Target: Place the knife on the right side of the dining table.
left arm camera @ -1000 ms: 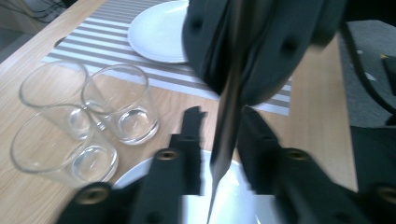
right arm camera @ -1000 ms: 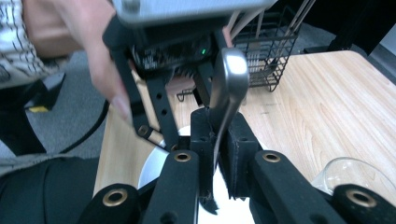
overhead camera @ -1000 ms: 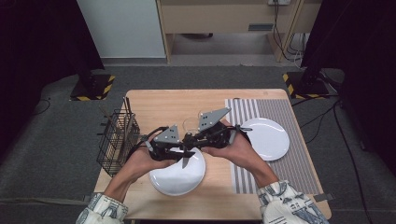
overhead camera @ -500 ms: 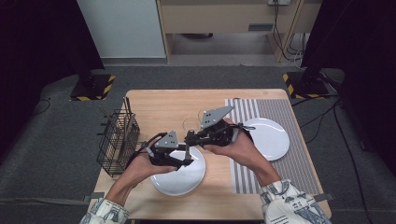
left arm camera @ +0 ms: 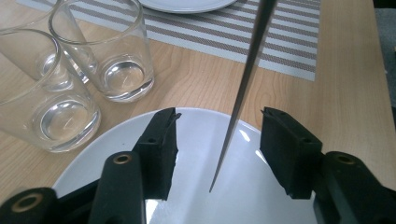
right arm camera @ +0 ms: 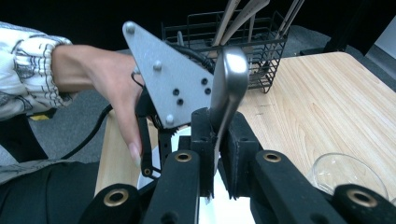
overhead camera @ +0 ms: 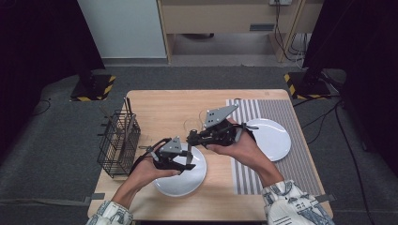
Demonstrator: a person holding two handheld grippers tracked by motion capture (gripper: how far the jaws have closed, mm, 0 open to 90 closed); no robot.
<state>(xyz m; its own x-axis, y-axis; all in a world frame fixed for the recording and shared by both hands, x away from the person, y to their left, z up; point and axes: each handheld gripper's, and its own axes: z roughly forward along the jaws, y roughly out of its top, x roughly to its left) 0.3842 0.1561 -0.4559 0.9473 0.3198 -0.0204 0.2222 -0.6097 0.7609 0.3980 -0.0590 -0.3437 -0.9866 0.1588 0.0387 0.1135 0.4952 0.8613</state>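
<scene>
Right gripper [right arm camera: 219, 154]: jaws clenched on slim silver metal knife [right arm camera: 229, 88], held above near-left round white plate [left arm camera: 261, 196]. Blade [left arm camera: 243, 88] hangs tip-down between jaws of left gripper [left arm camera: 217, 149]; those just closing, pads not touching blade, released. Two clear glass tumblers [left arm camera: 107, 51] just beyond plate on light wooden table [overhead camera: 169, 112].

Polished metal knife [left arm camera: 243, 84], glossy white plate [left arm camera: 261, 196], 2 clear glasses [left arm camera: 107, 51], matt wooden table [left arm camera: 196, 79], black wire basket [overhead camera: 118, 140].
</scene>
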